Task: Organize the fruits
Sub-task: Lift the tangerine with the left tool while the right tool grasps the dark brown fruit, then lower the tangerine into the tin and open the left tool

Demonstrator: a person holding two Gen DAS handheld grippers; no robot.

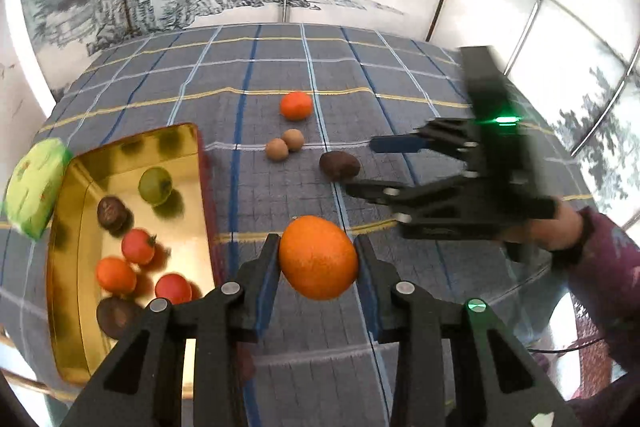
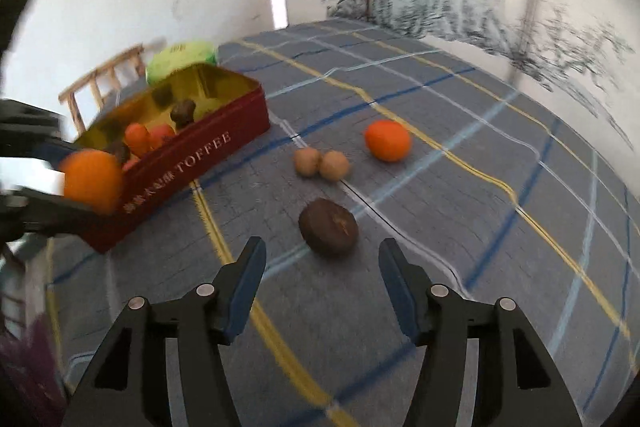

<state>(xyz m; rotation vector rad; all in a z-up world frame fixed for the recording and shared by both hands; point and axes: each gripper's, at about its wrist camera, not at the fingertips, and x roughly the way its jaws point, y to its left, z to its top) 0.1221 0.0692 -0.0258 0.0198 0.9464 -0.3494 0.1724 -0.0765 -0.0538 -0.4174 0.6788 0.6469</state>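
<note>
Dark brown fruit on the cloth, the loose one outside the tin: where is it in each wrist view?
Left wrist: dark brown fruit right of centre, beside the open right gripper.
Right wrist: dark brown fruit at centre, just beyond the fingers.
Shared landmark: the two tan fruits, just behind it in both.

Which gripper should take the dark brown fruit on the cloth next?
Right. The right gripper is open with the dark brown fruit just ahead of its fingertips, while the left gripper is shut on the orange.
</note>
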